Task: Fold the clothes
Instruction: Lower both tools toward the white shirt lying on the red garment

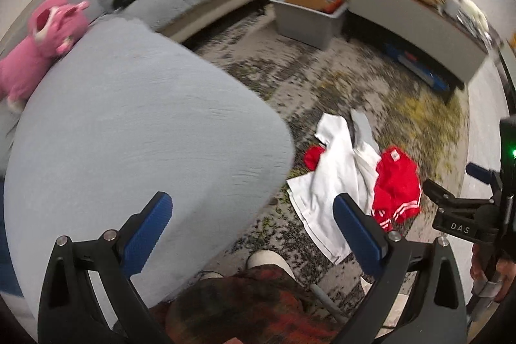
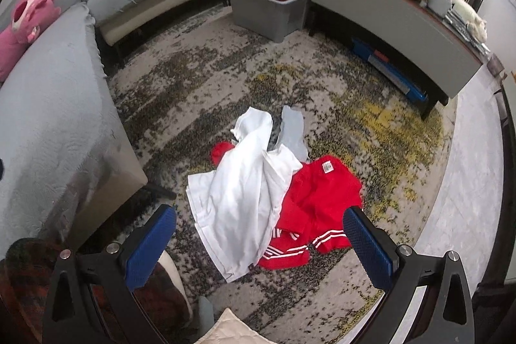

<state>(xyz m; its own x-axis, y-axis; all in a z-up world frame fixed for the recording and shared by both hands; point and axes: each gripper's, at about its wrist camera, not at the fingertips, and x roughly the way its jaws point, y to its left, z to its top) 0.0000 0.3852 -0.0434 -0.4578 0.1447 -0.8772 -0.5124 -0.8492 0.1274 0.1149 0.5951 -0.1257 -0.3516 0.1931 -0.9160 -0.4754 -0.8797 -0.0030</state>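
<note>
With both the left gripper (image 1: 253,229) and right gripper (image 2: 259,242) spread wide and empty above the rug (image 2: 371,124), reach for the white shirt (image 2: 245,192) at frame centre, peeling it off the red garment (image 2: 322,199) by a free edge.

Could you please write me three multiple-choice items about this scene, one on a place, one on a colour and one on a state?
1. Where does the heap of clothes lie?
A. on the sofa
B. on the rug
C. in the grey bin

2. What colour is the garment with white stripes?
A. red
B. blue
C. black

3. How do the two grippers stand?
A. both shut on cloth
B. one open, one shut
C. both open, holding nothing

Answers:
1 B: the white garment and the rest rest on the patterned rug, beside the sofa.
2 A: the red garment bears the stripes.
3 C: the left gripper and right gripper show spread blue pads above the clothes.
</note>
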